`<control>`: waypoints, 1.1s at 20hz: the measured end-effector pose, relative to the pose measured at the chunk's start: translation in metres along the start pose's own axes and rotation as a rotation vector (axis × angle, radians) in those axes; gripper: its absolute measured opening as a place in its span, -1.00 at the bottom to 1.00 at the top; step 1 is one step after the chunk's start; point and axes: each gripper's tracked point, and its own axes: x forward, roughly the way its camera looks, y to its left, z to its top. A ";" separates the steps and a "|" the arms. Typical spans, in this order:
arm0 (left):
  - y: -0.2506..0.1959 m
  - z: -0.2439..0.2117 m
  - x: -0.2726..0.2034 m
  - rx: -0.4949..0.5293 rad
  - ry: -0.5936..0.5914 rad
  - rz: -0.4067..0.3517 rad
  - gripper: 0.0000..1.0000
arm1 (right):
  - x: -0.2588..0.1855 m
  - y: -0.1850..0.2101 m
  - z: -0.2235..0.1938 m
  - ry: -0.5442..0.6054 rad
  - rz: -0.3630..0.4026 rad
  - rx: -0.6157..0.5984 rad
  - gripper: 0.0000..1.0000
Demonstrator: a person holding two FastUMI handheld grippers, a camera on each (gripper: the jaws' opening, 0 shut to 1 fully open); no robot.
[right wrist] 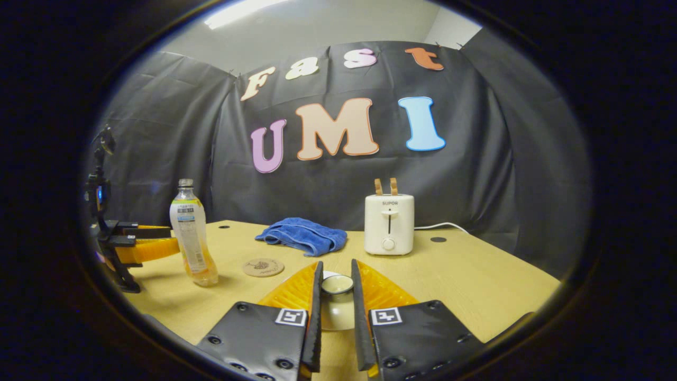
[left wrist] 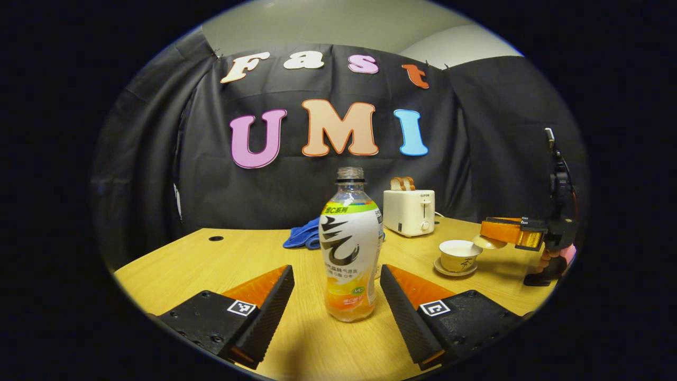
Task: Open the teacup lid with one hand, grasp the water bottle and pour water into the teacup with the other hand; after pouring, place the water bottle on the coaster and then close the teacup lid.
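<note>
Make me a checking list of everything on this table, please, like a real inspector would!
Surface: light wooden table with dark round holes; no spills seen.
Job's things: clear plastic bottle with a colourful label, upright, no cap seen; white teacup on its saucer, uncovered; white teacup lid, off the cup; round brown coaster, bare.
Clutter: crumpled blue cloth; white toaster holding toast.
Grippers: left tool open, straddling the bottle without touching it; right tool shut on the lid.
Cables: white cable behind the toaster.
Surroundings: black cloth wall.
</note>
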 end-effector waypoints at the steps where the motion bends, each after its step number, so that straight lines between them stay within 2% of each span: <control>1: -0.001 -0.002 0.006 -0.001 0.017 0.002 0.92 | 0.000 -0.004 0.000 -0.001 -0.008 0.000 -0.40; 6: -0.004 -0.012 0.031 0.004 0.084 0.024 0.90 | -0.004 -0.015 0.000 0.001 -0.017 0.001 -0.40; 10: -0.005 -0.018 0.046 0.026 0.126 0.037 0.55 | -0.004 -0.019 0.001 0.000 -0.025 0.000 -0.40; 12: -0.004 -0.017 0.049 0.036 0.132 0.047 0.30 | -0.005 -0.020 0.000 0.000 -0.028 -0.001 -0.40; 14: -0.004 -0.017 0.051 0.051 0.139 0.062 0.20 | -0.007 -0.023 0.001 0.000 -0.035 0.000 -0.40; 17: -0.003 -0.020 0.048 0.135 0.203 0.087 0.05 | -0.005 -0.037 0.001 0.000 -0.075 0.000 -0.41; 19: -0.003 -0.013 0.046 0.210 0.228 0.097 0.02 | -0.004 -0.044 0.001 -0.001 -0.094 -0.001 -0.41; 22: -0.007 -0.001 0.055 0.391 0.252 0.112 0.01 | -0.006 -0.056 0.002 -0.002 -0.120 -0.002 -0.41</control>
